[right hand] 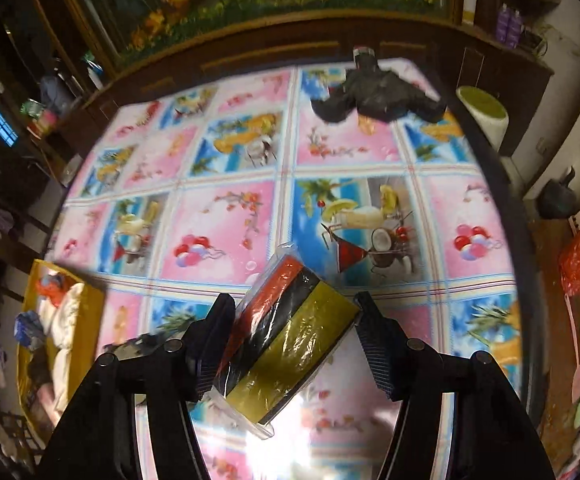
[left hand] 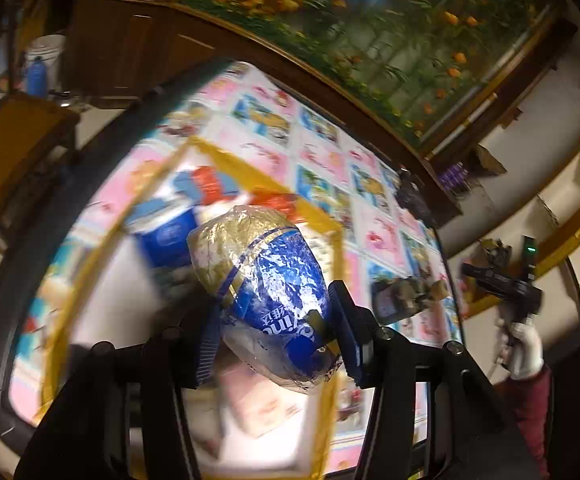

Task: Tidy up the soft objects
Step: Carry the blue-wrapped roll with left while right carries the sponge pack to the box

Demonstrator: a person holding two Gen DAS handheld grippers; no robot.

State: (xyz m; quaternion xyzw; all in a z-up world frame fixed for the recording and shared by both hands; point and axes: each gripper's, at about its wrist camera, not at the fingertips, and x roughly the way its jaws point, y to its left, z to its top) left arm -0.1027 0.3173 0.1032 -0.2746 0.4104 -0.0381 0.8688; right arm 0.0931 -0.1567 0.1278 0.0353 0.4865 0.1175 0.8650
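The left gripper [left hand: 274, 316] clamps a blue tissue pack [left hand: 266, 292] above the yellow box [left hand: 332, 280]. The right gripper [right hand: 296, 332] grips a wrapped sponge pack [right hand: 290, 336] over the table [right hand: 226, 216], well apart from the box [right hand: 90, 300]. The box already holds several soft packs, blue, white and red. Judging by this, sorting is well along: these two remain, plus a dark object [right hand: 374, 96] at the far edge.
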